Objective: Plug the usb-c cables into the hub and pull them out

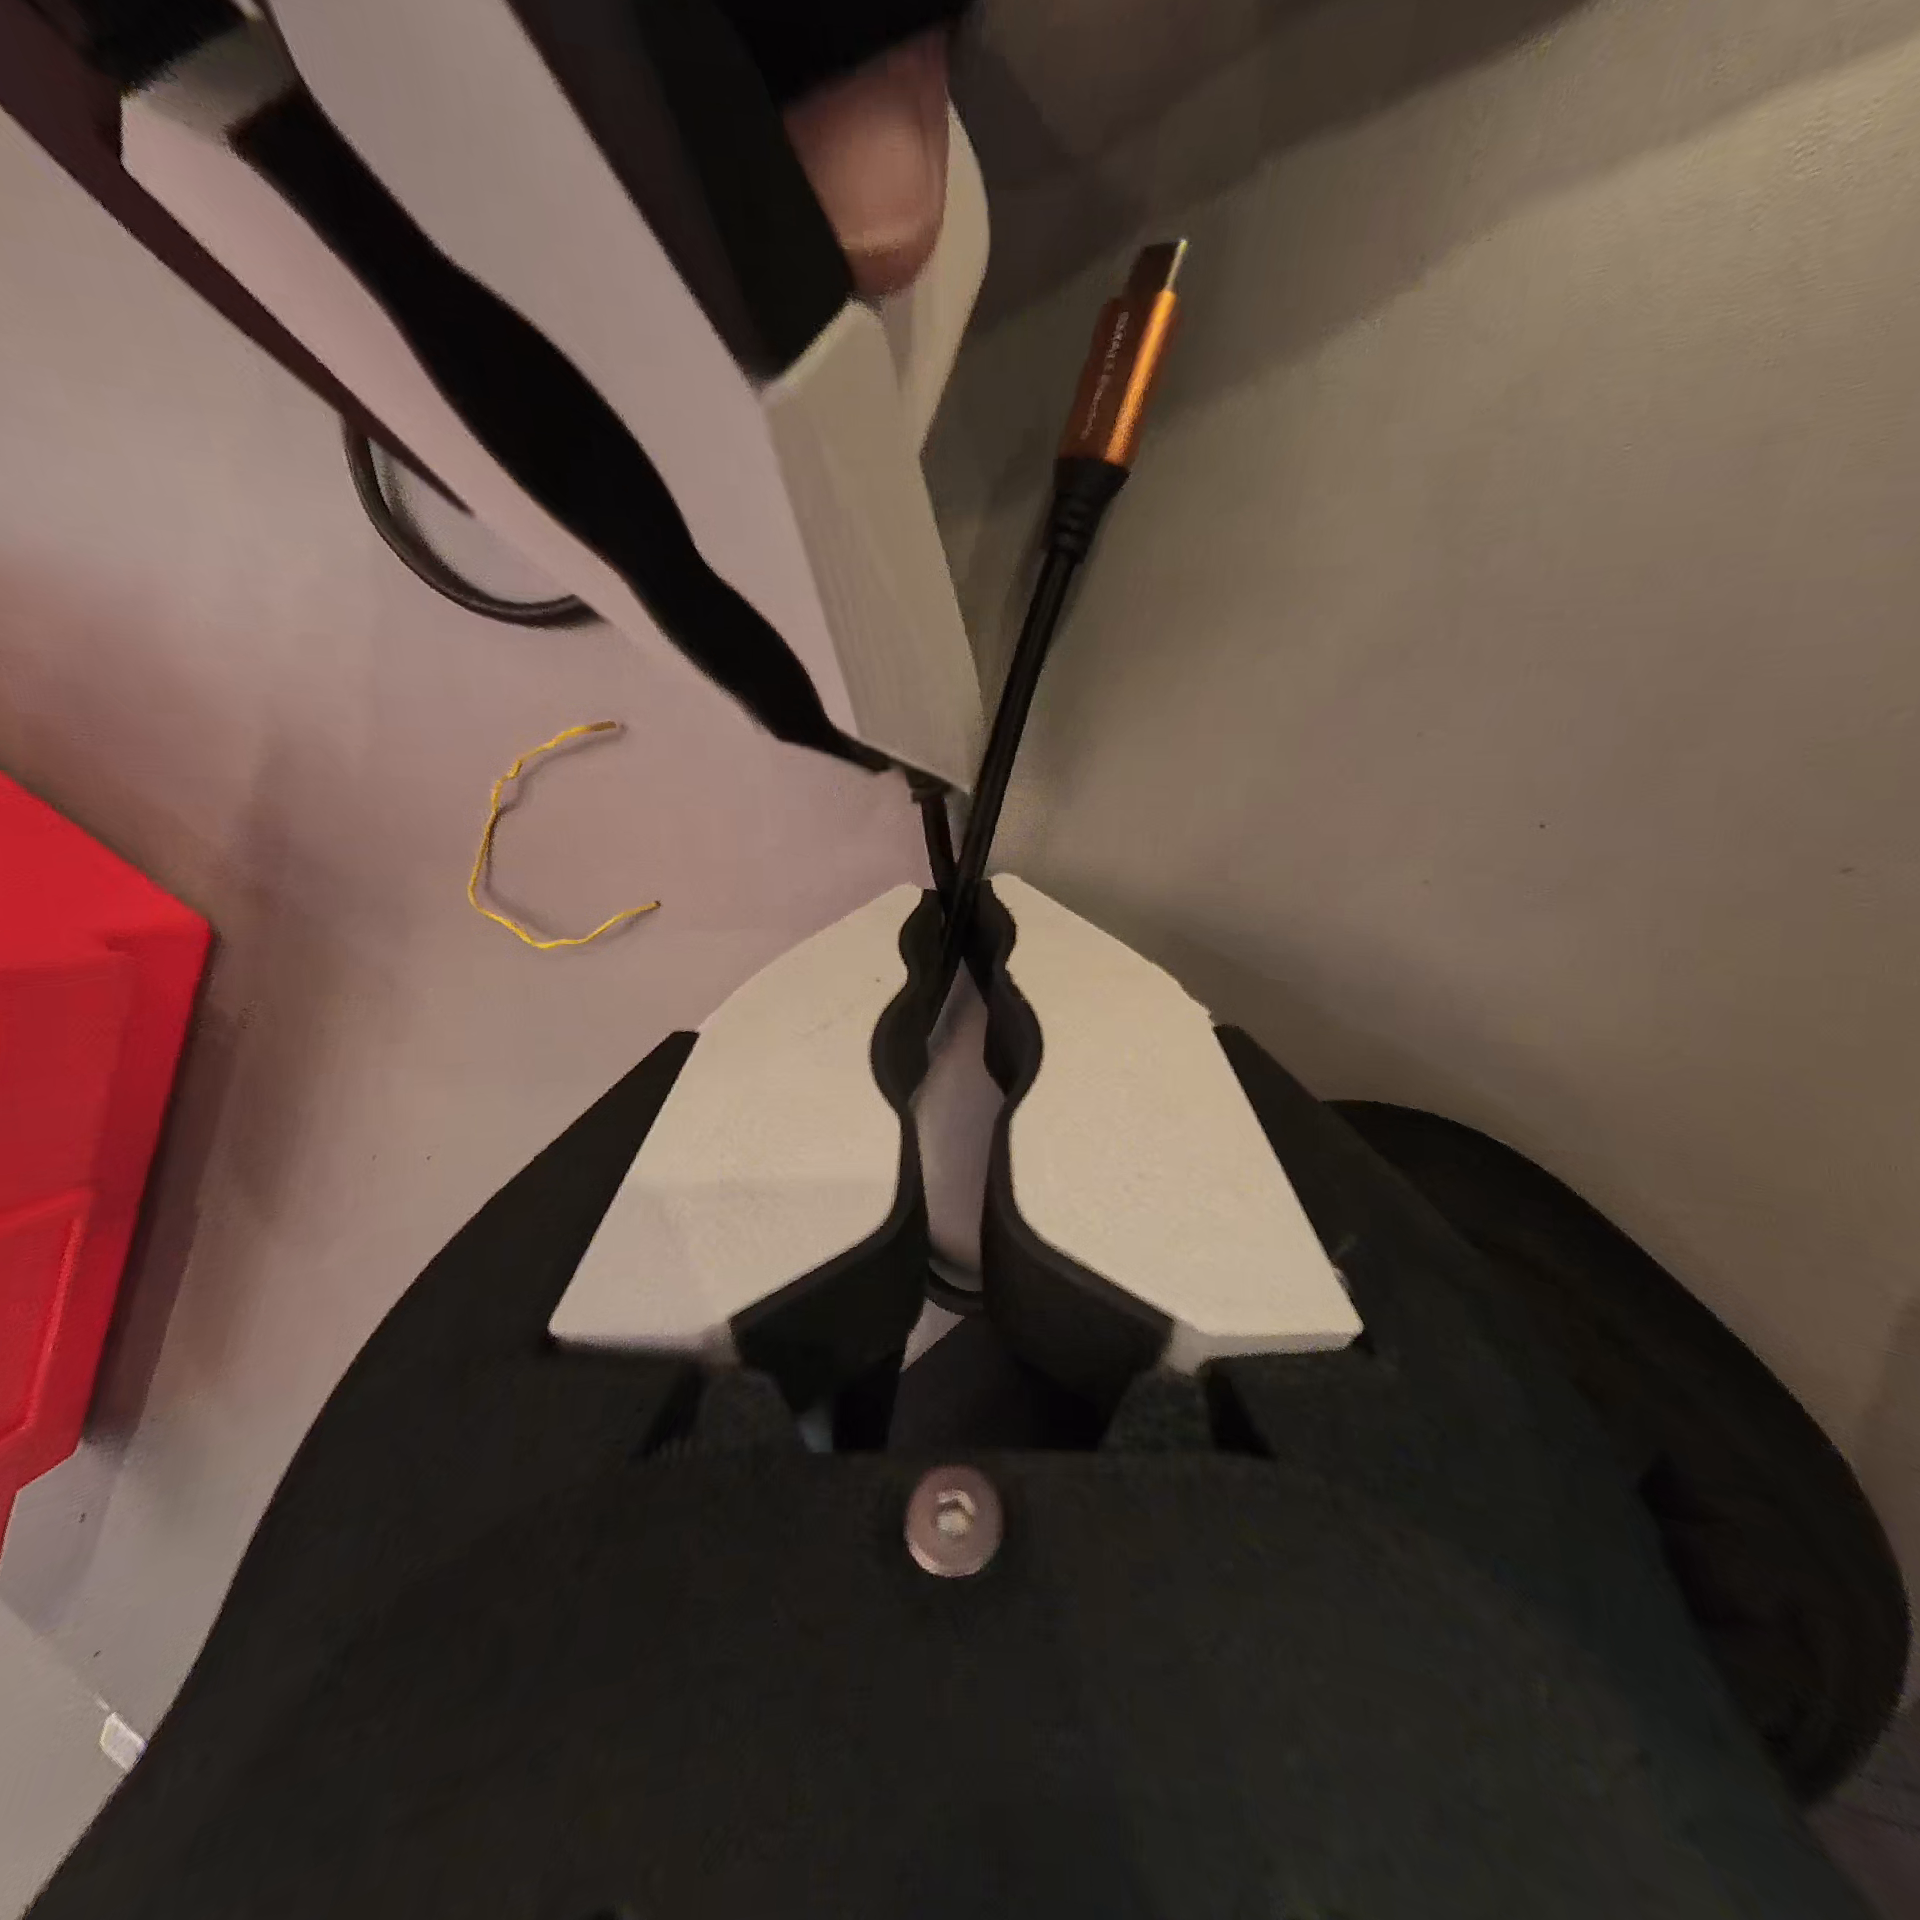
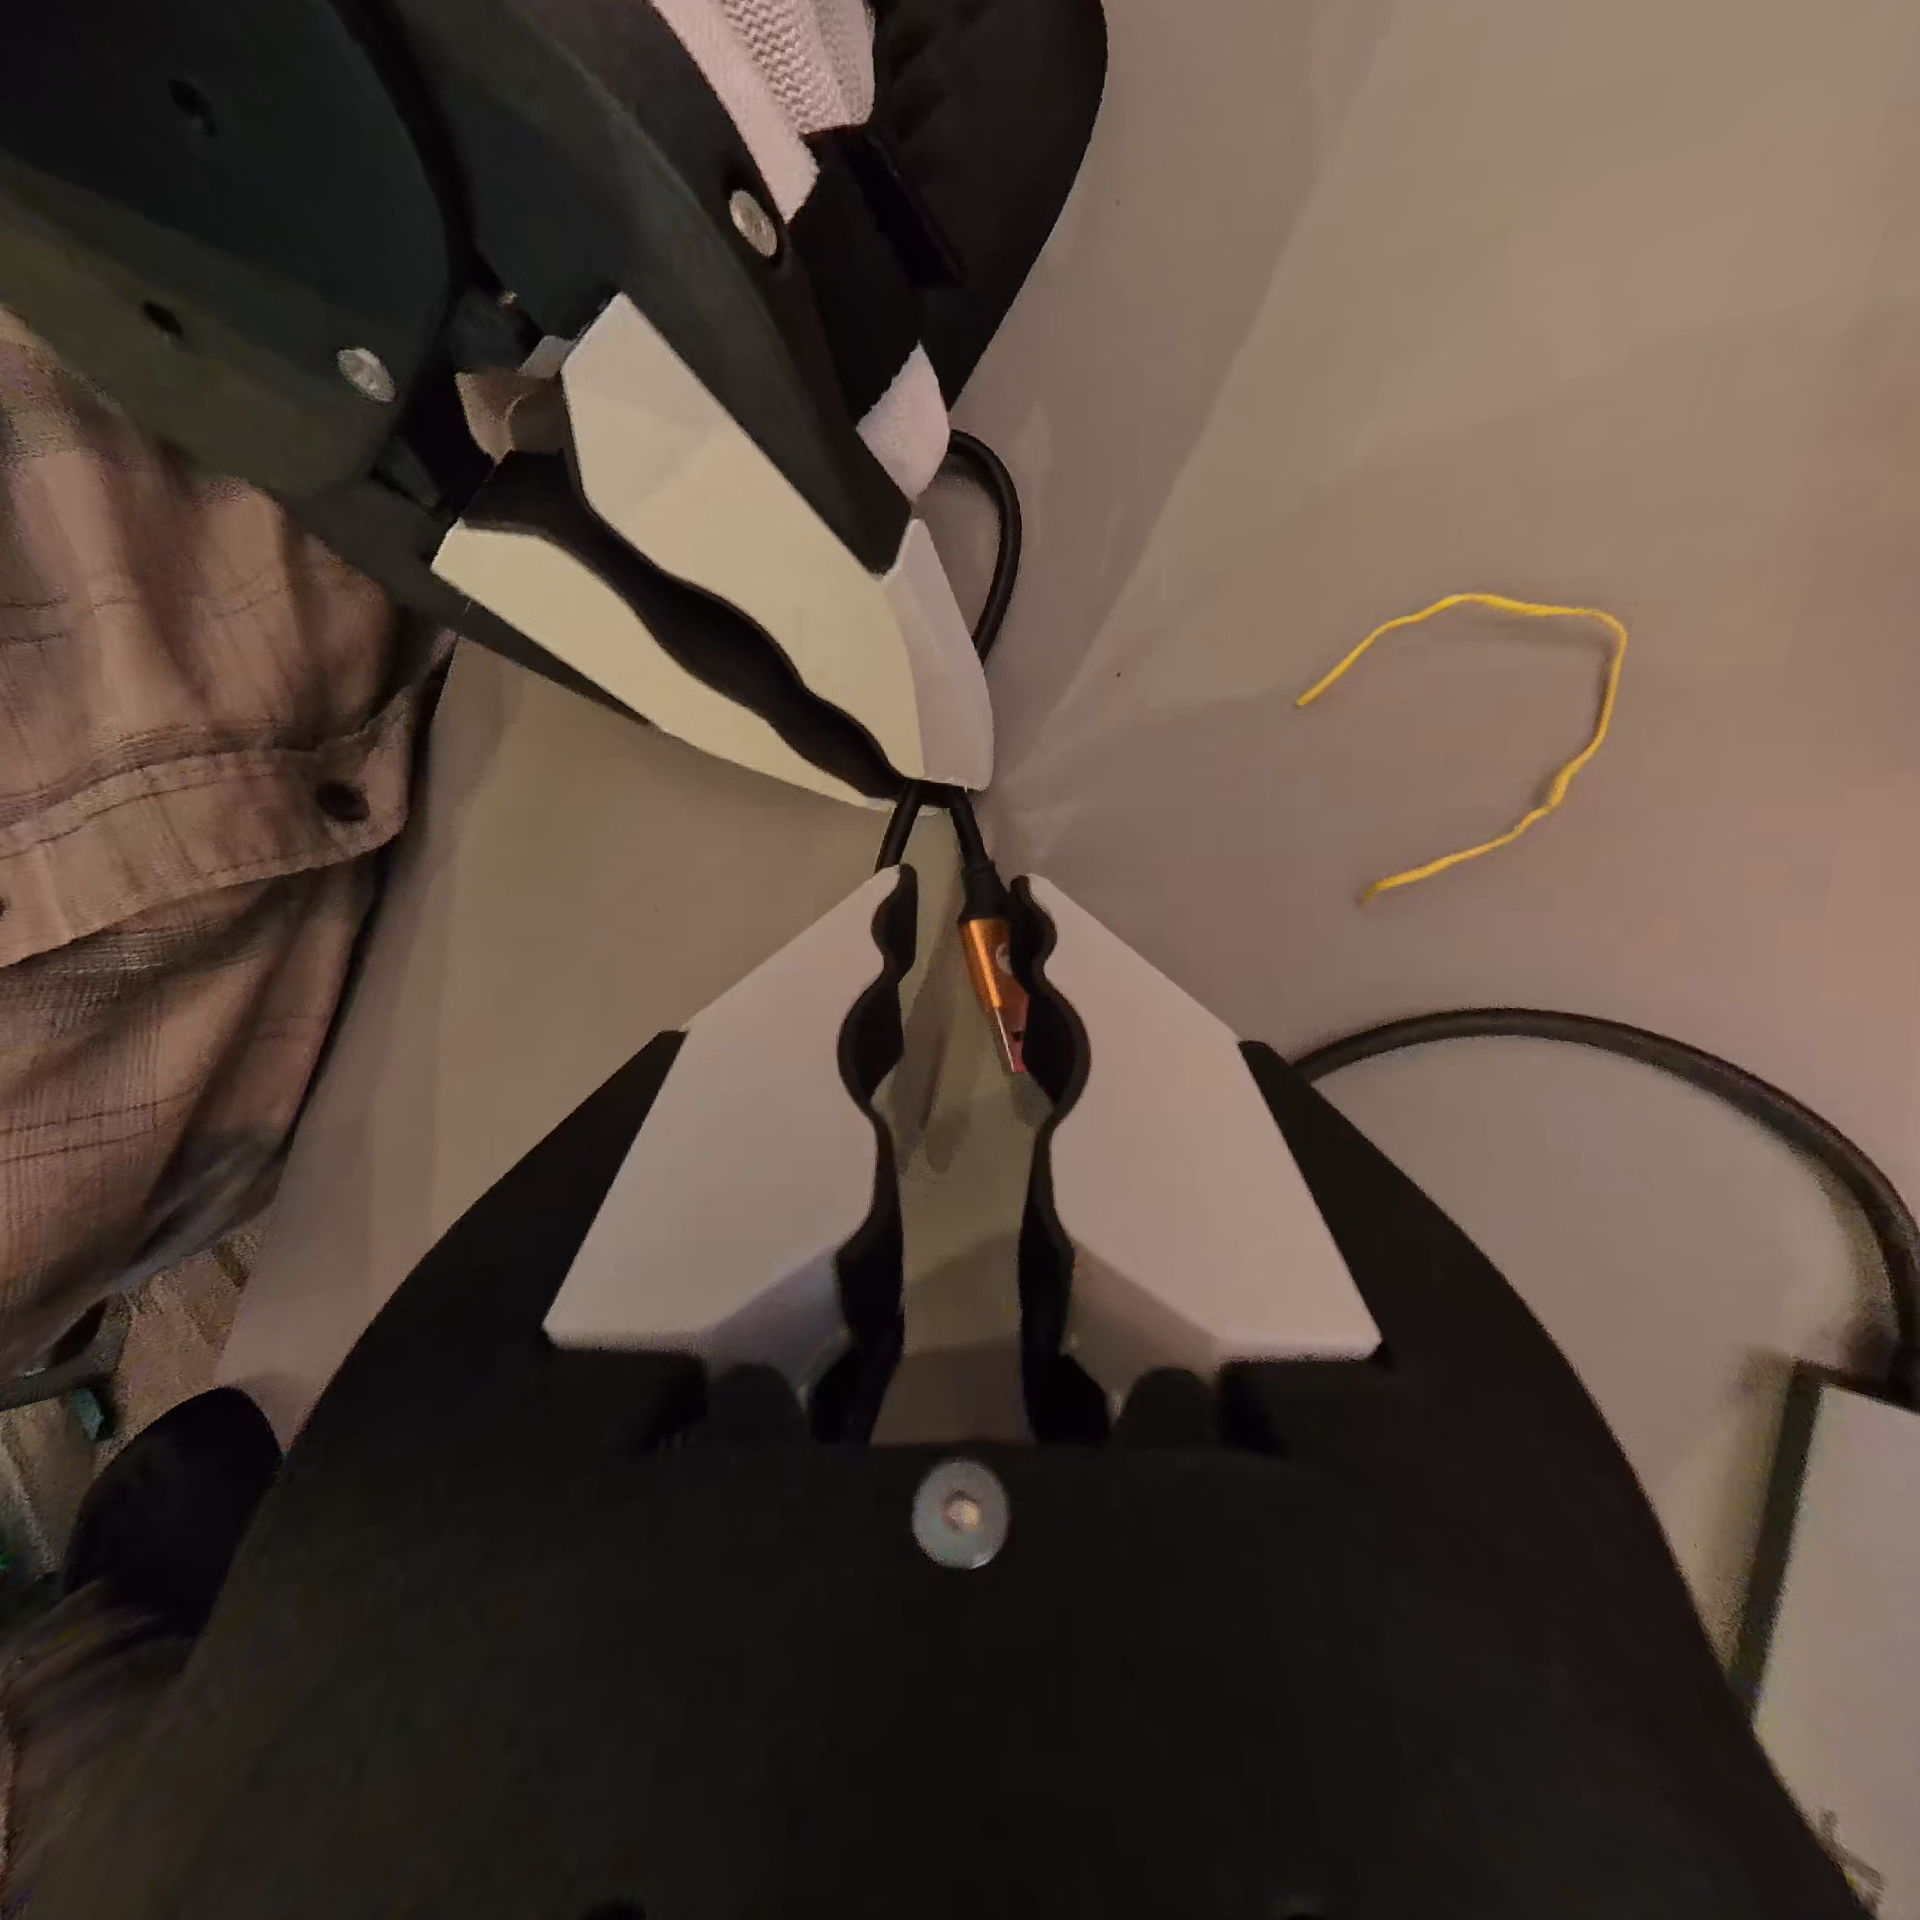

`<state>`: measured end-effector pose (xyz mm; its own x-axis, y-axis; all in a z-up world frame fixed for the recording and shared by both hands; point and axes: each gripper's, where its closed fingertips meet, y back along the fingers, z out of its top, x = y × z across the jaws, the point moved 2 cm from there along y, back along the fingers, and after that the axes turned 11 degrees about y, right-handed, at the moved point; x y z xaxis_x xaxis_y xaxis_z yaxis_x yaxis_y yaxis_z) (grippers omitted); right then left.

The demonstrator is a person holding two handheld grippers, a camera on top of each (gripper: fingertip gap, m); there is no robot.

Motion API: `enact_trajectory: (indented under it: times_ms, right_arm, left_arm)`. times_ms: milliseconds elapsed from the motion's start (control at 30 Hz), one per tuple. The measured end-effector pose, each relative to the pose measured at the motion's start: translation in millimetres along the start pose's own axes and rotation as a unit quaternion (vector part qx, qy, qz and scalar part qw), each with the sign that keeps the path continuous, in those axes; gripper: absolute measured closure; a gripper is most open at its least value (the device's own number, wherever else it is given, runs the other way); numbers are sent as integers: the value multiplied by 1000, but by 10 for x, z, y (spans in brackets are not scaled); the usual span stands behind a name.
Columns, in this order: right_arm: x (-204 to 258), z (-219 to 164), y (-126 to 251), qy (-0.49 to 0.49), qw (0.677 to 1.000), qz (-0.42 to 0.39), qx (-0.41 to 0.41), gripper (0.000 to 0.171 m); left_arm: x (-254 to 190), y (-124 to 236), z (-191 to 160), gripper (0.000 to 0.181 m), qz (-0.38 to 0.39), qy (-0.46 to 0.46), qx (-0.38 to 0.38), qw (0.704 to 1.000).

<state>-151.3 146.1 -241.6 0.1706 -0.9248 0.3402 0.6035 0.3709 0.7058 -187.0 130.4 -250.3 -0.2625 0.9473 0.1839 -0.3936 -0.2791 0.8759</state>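
Note:
A black USB-C cable (image 1: 1013,675) with an orange plug (image 1: 1122,374) is pinched in a loop at the tips of my left gripper (image 1: 954,909), which is shut on it. The plug points away, above the white table. My right gripper (image 2: 964,883) is open, tip to tip with the left gripper (image 2: 914,779). The orange plug (image 2: 992,971) lies in the gap between the right gripper's fingers, close to the right pad. In the left wrist view the right gripper (image 1: 914,769) reaches in from the upper left. No hub is clearly in view.
A loose yellow wire (image 1: 540,852) lies on the table, also in the right wrist view (image 2: 1507,727). A red box (image 1: 83,1091) stands at the left. Another black cable (image 2: 1662,1060) curves towards a white flat object (image 2: 1849,1558). A person's plaid shirt (image 2: 156,727) is close.

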Motion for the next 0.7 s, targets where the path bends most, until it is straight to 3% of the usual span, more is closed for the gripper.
enact_trajectory:
  times_ms: [33, 100, 333, 433, 700]
  right_arm:
    - [9, -6, 20, 8, 1000, 0, -1, 155]
    - [36, -8, 43, 25, 1000, -1, 3, 139]
    - [74, 6, -82, 147, 984, -55, 84, 127]
    - [61, 51, -146, 178, 977, -71, 91, 133]
    - [-43, 66, -159, 219, 967, -104, 71, 171]
  left_arm:
    - [0, -1, 0, 175, -1, 0, 0, 1000]
    - [-1, 0, -1, 175, 1, -3, 1, 1000]
    - [-4, 0, -5, 176, 9, -15, 2, 1000]
    - [-3, -1, -5, 176, 15, -19, 0, 1000]
    - [68, 20, -13, 178, 37, -19, -3, 999]
